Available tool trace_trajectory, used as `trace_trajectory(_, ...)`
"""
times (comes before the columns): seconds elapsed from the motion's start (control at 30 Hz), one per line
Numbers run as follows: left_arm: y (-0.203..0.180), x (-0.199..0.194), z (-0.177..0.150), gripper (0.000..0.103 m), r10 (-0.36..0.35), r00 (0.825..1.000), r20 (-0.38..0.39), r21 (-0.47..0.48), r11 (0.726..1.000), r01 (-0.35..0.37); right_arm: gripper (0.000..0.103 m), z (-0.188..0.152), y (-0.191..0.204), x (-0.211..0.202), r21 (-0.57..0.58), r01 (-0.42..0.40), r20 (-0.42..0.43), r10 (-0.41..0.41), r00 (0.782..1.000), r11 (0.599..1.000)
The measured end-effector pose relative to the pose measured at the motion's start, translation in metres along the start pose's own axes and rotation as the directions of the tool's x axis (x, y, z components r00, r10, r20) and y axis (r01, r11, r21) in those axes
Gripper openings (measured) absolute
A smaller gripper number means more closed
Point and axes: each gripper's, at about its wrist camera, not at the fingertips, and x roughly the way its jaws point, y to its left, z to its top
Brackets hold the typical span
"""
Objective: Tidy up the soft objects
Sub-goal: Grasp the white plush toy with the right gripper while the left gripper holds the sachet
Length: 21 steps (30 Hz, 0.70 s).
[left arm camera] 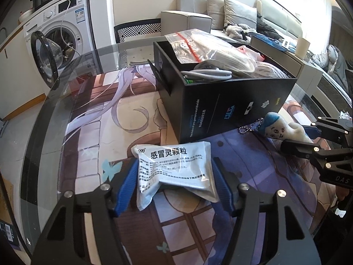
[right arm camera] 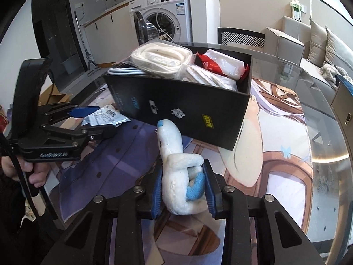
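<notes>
A white medicine packet [left arm camera: 174, 167] with printed text lies on the mat, buckled between the blue pads [left arm camera: 126, 187] of my left gripper [left arm camera: 175, 161], which is shut on its two sides. My right gripper [right arm camera: 182, 169] is shut on a white plush toy with blue tips [right arm camera: 176, 176], whose head points at the black box [right arm camera: 176, 101]. The box is full of bagged white rolls, a cable and a red-and-white packet. In the left wrist view the plush toy [left arm camera: 280, 130] and right gripper [left arm camera: 294, 135] sit by the box's [left arm camera: 220, 101] near right corner.
The box stands on a printed mat [left arm camera: 114, 119] over a round glass table [left arm camera: 50, 101]. A washing machine [left arm camera: 59, 33] with its door open, a patterned chair [left arm camera: 139, 29] and a sofa [left arm camera: 238, 13] lie beyond. A person's hand [right arm camera: 33, 172] grips the left tool's handle.
</notes>
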Motion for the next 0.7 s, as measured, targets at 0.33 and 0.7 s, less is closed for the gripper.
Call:
trace_trajectory(0.33, -0.006, -0.008, -0.006, 0.059, -0.021, 1.0, 0.009, 0.024, 0.999, 0.021, 0.033, -0.01, 0.002, -0.02, 0.003, -0.017, 0.042, 0.017, 0.999, 1.0)
trace_trajectory(0.7, -0.01, -0.037, -0.005, 0.059, -0.043, 0.996, 0.073, 0.022, 0.999, 0.042, 0.033, -0.002, 0.007, -0.043, -0.019, -0.039, 0.115, 0.041, 0.992, 0.999)
